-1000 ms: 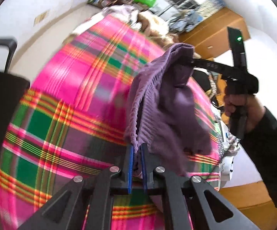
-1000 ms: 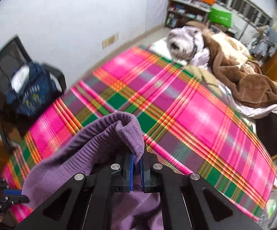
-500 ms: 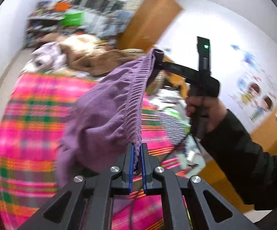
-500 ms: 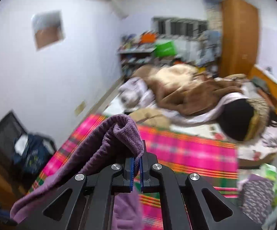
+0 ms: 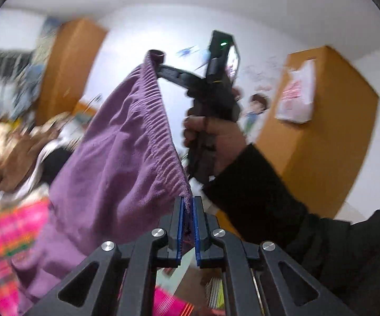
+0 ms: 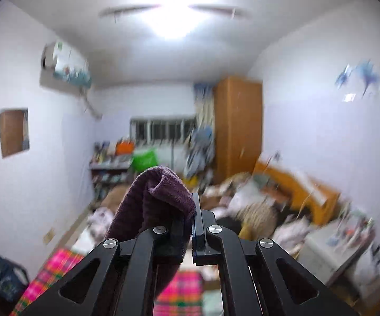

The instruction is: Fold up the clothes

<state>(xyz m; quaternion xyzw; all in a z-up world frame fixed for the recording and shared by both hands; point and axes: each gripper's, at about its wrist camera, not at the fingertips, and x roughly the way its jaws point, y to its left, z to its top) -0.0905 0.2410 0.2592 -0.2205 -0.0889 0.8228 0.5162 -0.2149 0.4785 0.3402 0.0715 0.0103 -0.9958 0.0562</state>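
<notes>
Purple garment (image 5: 116, 158) hangs in the air below my fingers, its elastic hem stretched as the long axis between left gripper (image 5: 187, 205) and right gripper (image 5: 155, 55), both clamped on its corners above the bed (image 5: 3, 239).

Left claw (image 5: 187, 208) and right claw (image 6: 192, 210) both raised, jaws clamped; right hand (image 5: 216, 139) gripping its handle.

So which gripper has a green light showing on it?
The right gripper, seen from the left wrist camera; the hand holds it. The left gripper shows none.
</notes>
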